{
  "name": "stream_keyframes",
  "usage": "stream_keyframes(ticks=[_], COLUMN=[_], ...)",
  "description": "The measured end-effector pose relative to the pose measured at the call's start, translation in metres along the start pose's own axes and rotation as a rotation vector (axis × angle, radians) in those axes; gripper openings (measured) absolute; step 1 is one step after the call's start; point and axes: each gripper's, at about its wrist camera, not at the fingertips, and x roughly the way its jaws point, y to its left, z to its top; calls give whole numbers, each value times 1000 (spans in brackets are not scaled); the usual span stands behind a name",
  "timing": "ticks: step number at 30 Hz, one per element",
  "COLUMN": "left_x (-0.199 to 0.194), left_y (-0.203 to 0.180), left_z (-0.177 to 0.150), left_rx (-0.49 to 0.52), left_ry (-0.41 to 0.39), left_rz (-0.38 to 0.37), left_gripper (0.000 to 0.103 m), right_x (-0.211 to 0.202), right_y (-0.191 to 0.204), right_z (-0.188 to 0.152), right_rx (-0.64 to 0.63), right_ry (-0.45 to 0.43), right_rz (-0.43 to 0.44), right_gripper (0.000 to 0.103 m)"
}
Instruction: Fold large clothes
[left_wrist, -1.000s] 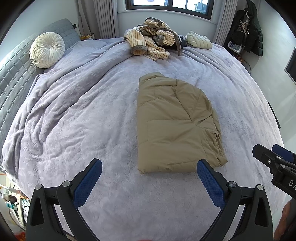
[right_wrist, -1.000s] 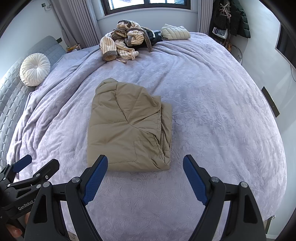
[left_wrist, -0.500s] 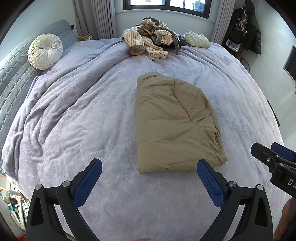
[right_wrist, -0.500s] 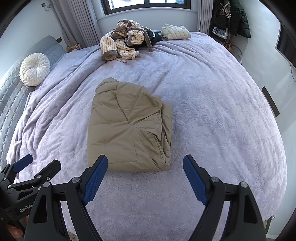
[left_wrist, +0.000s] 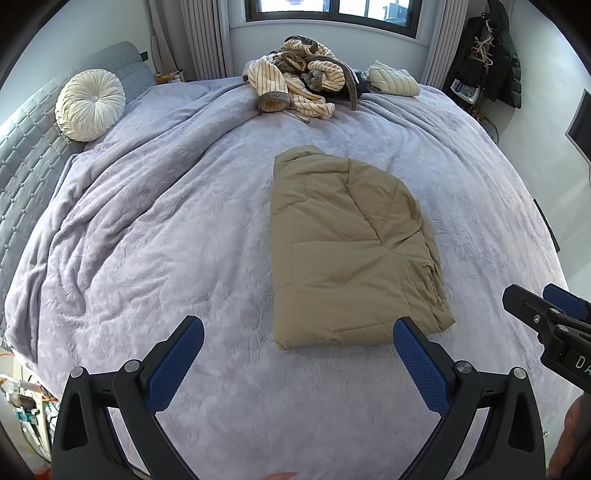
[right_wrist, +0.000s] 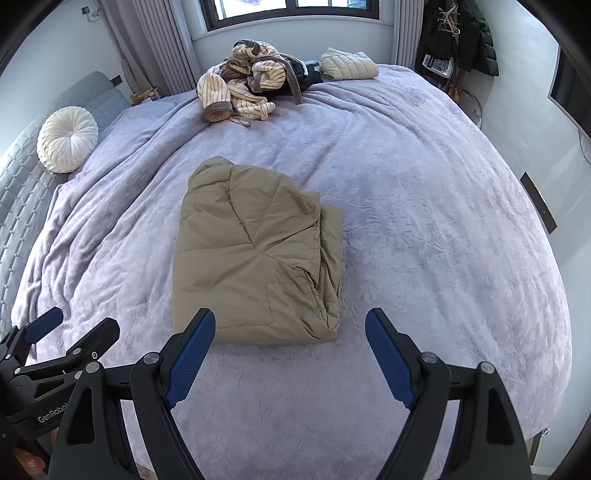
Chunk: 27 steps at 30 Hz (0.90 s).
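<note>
Jacket (left_wrist: 347, 251) lies folded as before; both grippers' jaws remain apart, empty.

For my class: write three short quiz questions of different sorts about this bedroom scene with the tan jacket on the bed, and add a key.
1. True or false: the left gripper is clamped on the tan jacket.
2. Which lies nearest the headboard? A) round white cushion B) striped clothes pile C) tan jacket
3. Fill in: the right gripper has its jaws ____.

Key: 1 false, both grippers are open, holding nothing; 2 A; 3 open.
</note>
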Motion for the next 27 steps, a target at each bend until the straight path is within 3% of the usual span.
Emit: stream_keyframes(ticks=[27], left_x=[0], left_y=[11], left_z=[1], left_rx=[-16], left_ry=[0], left_rz=[21], left_gripper=[103], right_x=[-2], right_y=[2], right_z=[-3], right_rx=[-7], right_ry=[-3], right_rz=[-4], right_gripper=[86])
